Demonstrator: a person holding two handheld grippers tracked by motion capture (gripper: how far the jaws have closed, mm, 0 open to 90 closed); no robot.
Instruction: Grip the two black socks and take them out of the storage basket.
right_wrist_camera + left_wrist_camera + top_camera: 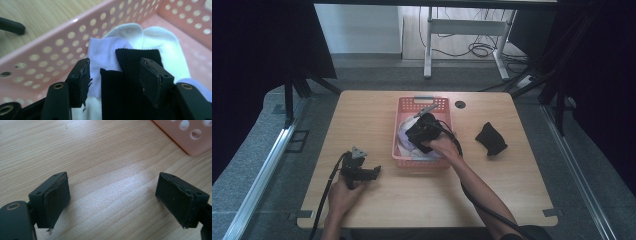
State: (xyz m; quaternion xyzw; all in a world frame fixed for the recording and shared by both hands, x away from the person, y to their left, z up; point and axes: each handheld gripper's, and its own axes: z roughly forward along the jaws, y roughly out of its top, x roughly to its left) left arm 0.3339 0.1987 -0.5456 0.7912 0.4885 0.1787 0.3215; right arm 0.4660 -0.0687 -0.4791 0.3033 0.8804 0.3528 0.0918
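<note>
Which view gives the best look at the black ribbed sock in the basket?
The right gripper view: the black ribbed sock lies between the open right gripper, on white and lavender cloth. In the high view the gripper and hand cover it. The left gripper view shows bare table and a corner of the pink basket.

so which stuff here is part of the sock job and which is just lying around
In the job:
- pink basket
- black sock between the right gripper jaws
- white socks
- black sock on the table

Lying about:
- left gripper, open over bare table
</note>
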